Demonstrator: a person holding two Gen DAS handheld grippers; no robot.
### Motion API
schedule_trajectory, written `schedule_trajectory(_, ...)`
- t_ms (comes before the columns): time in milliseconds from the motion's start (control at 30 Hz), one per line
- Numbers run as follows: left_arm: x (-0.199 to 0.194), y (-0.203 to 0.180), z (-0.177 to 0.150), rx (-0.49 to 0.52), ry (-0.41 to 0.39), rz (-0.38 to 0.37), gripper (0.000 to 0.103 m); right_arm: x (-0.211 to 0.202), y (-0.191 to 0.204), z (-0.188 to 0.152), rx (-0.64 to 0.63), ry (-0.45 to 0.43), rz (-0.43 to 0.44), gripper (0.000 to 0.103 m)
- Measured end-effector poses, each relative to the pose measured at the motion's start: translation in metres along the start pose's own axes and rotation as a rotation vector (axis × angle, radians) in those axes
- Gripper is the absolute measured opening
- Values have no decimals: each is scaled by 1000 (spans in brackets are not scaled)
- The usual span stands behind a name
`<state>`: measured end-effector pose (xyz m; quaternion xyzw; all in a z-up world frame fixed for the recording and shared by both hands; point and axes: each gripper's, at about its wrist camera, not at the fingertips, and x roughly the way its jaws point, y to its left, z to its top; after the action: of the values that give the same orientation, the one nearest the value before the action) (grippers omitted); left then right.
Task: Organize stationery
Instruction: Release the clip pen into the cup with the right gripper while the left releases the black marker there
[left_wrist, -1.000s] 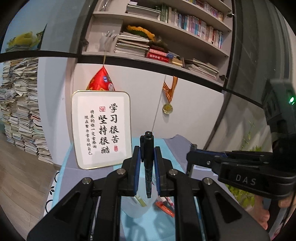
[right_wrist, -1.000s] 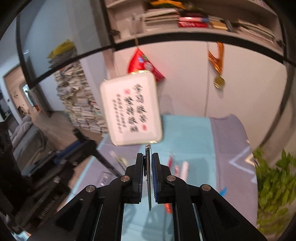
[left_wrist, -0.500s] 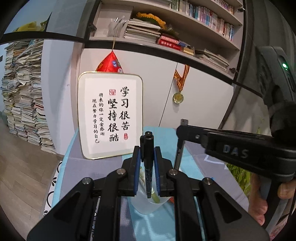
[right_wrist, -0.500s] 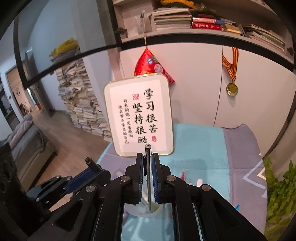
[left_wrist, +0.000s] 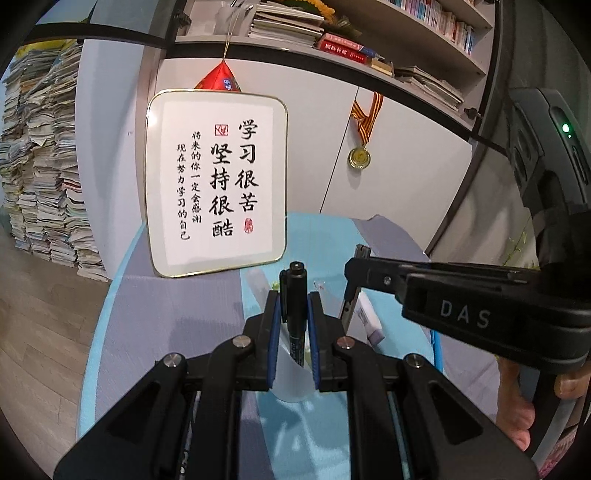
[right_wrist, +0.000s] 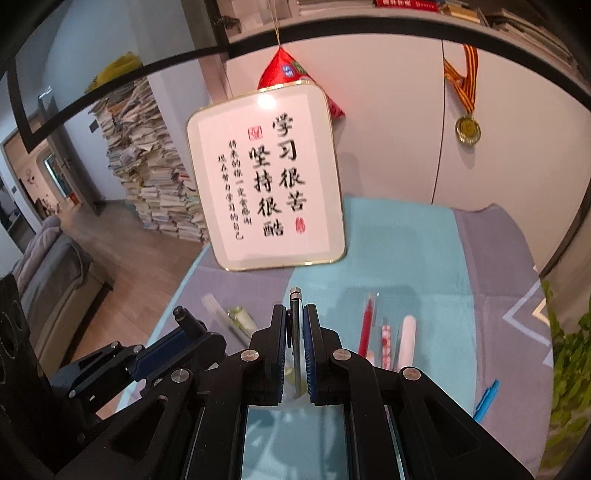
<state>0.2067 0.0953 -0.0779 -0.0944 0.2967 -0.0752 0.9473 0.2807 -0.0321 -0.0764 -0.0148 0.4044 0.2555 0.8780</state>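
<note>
Left gripper (left_wrist: 293, 325) pinches a black marker (left_wrist: 294, 310) upright above a clear cup (left_wrist: 291, 380) on the tabletop (left_wrist: 155, 332). Right gripper (right_wrist: 295, 347) clamps a thin grey pen (right_wrist: 295, 332), with a red pen (right_wrist: 366, 328) lying just beyond.

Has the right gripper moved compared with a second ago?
Yes. In the left wrist view the right gripper now reaches further left, toward the black marker pen held in the left gripper, with the white framed calligraphy sign as reference.
</note>
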Motion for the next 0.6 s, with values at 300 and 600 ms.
schedule_trajectory(300, 5, -2, -7, -1, 31, 2, 13, 6, -1, -9, 3, 29, 4, 10)
schedule_trajectory(600, 9, -4, -13, 2, 53, 5, 13, 6, -2, -13, 9, 34, 7, 10)
